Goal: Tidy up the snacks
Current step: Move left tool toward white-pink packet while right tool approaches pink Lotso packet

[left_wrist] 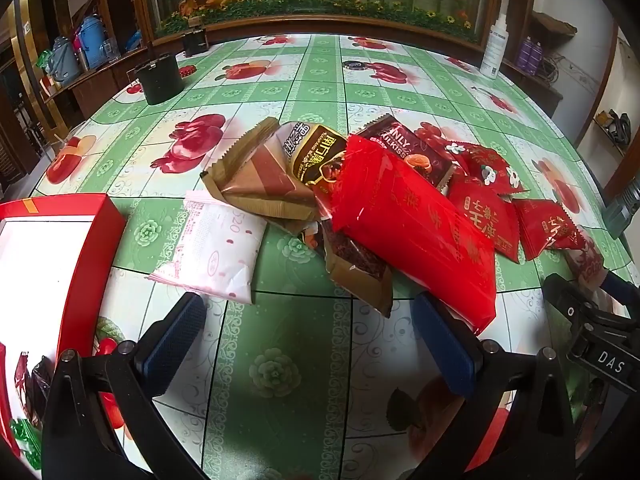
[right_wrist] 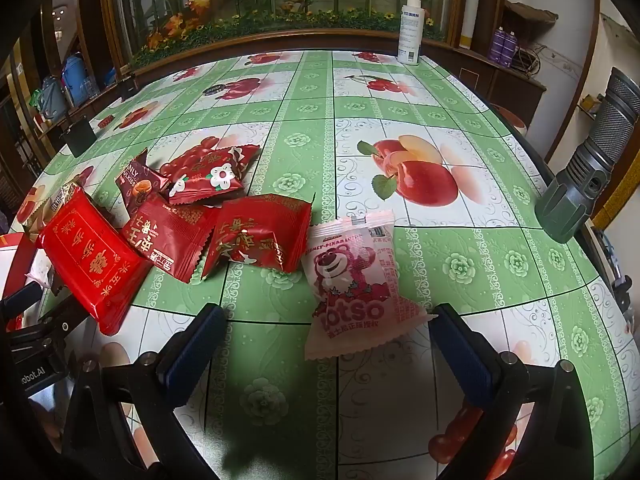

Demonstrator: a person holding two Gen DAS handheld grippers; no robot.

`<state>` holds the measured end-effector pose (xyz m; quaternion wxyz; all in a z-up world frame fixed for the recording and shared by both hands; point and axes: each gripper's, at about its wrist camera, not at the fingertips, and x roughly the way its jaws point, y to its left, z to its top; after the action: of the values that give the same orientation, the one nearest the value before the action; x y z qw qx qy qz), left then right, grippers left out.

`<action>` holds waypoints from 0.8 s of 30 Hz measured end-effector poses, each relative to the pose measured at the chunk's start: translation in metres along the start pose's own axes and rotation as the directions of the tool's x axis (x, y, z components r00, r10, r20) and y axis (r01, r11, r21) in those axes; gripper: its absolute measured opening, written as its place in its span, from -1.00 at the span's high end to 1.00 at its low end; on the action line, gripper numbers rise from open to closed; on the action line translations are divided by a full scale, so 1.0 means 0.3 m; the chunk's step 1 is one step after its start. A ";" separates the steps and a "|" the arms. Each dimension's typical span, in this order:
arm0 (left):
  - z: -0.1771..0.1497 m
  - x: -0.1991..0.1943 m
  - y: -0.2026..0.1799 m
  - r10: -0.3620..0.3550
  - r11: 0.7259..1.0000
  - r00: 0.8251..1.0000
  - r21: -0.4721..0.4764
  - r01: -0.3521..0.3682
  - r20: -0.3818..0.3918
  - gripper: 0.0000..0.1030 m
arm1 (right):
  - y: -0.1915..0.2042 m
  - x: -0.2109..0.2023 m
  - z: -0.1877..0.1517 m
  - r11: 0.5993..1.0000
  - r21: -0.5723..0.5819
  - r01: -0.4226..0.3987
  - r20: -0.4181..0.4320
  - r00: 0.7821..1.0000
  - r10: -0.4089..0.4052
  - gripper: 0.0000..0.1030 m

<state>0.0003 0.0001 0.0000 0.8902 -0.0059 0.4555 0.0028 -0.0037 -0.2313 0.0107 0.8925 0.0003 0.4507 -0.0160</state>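
Hovering over a table of scattered snack packets, both grippers spread wide and empty.

Taking the big red packet (left_wrist: 412,232) as landmark: the left gripper (left_wrist: 316,344) hangs nearest the camera, released, its right finger (left_wrist: 444,348) just under that packet's near corner, with only bare tablecloth (left_wrist: 276,360) between the pads. Left of the landmark lies a pale pink-and-white packet (left_wrist: 216,248), and further left the red box (left_wrist: 72,248) with its white inside. Tucked under and behind the landmark is a pile of brown and gold packets (left_wrist: 272,176), with smaller red packets (left_wrist: 484,216) to its right. The right gripper (right_wrist: 328,356), also released, holds nothing; a pink bear packet (right_wrist: 352,276) lies just ahead of it, well right of the landmark. Far beyond stand a black tin (left_wrist: 158,80) and a white spray bottle (right_wrist: 411,30).
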 end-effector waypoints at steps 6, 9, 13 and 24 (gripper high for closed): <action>0.000 0.000 0.000 0.003 1.000 1.000 -0.001 -0.003 0.002 -1.00 | 0.000 0.000 0.000 1.000 -0.001 0.001 0.001 1.000 -0.001 -1.00; 0.000 -0.001 0.000 0.003 1.000 1.000 -0.001 -0.003 0.002 -1.00 | -0.001 0.001 0.001 1.000 -0.001 0.001 0.001 1.000 -0.001 -1.00; -0.007 -0.007 0.002 -0.003 1.000 1.000 0.014 0.003 -0.005 -1.00 | -0.005 0.004 0.004 1.000 -0.001 -0.002 0.000 1.000 0.002 -1.00; -0.139 -0.271 0.146 0.041 0.998 0.997 0.047 -0.044 0.062 -1.00 | 0.042 -0.010 -0.013 0.994 -0.089 -0.064 -0.002 0.998 0.064 -1.00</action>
<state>-0.0815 0.0435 0.0411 0.9034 0.0254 0.4279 0.0107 -0.0082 -0.2186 0.0107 0.8919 -0.0248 0.4503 0.0327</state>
